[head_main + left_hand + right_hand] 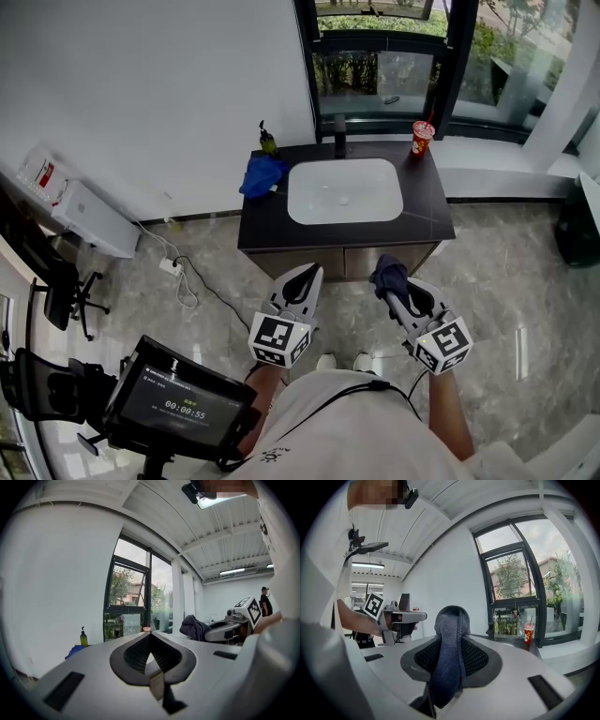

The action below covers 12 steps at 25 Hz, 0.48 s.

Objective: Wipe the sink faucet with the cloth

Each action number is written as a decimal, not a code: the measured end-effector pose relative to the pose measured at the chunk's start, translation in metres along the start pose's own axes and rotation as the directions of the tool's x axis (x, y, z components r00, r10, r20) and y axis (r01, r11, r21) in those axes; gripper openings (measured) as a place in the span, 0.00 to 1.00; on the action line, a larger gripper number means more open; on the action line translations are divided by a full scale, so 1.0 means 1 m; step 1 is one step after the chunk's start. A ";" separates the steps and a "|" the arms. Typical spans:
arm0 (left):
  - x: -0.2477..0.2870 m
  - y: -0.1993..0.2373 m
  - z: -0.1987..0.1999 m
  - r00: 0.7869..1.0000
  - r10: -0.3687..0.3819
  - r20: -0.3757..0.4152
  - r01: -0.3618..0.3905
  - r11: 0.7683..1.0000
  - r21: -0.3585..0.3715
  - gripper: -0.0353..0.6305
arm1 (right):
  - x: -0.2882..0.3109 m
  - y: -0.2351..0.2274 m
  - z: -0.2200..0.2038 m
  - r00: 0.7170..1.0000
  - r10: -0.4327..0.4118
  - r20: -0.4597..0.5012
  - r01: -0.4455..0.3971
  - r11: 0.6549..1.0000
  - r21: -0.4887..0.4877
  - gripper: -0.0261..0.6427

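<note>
- Nearest us, at our 11 o'clock, the left tongs (302, 278) were pressed together at the tips with nothing between them.
- At our 1 o'clock the right tongs (392, 279) pinched the cloth (450, 653), a dark blue-grey towelling piece bunched over the tips and trailing down between the pads.
- We judged the cloth soft, light and limp. It should wrap a rounded pipe easily, but rubbing could drag it out of a shallow pinch, so this deep hold on its bunched middle looked like the right place.
- The pads hid how much of it hung loose, and we could not tell whether it was damp.
- Both tongs hung over the floor, short of the dark worktop (427, 206).
- Farther off at 12 o'clock, the white sink (370, 202) sat in that worktop.
- The faucet (339, 137) stood at the sink's 12 o'clock edge, well apart from the cloth. We took it for rigid, smooth metal.
- It was dark against a dark window frame, so we could hardly make out its spout and handle.
- A blue heap (261, 175) lay at the sink's 9 o'clock with a bottle (268, 141) behind it, and we could not tell whether the heap was another cloth.
- A red cup (423, 138) stood at the sink's 2 o'clock.
</note>
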State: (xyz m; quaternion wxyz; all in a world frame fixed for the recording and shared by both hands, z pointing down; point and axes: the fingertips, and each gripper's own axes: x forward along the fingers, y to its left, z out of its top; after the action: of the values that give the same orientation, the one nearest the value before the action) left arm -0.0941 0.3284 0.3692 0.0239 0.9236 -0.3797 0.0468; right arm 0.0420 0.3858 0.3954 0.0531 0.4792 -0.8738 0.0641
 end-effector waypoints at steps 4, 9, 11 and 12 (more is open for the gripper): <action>0.002 -0.001 0.001 1.000 -0.003 0.000 0.003 1.000 0.001 0.04 | 0.001 0.000 0.003 1.000 0.009 -0.001 -0.009 1.000 -0.005 0.22; 0.004 0.006 0.002 1.000 -0.007 -0.002 0.007 1.000 -0.004 0.04 | 0.009 0.002 0.003 1.000 0.012 -0.008 -0.012 1.000 -0.005 0.22; 0.006 0.009 0.004 1.000 -0.008 -0.004 0.008 1.000 -0.006 0.04 | 0.013 0.001 0.005 1.000 0.013 -0.011 -0.013 1.000 -0.005 0.22; 0.007 0.010 0.004 1.000 -0.009 -0.005 0.009 1.000 -0.007 0.04 | 0.014 0.000 0.005 1.000 0.011 -0.012 -0.012 1.000 -0.002 0.22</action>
State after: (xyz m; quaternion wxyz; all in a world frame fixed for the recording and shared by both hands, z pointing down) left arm -0.0956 0.3161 0.3660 0.0281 0.9251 -0.3758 0.0476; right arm 0.0341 0.3735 0.3924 0.0584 0.4737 -0.8763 0.0661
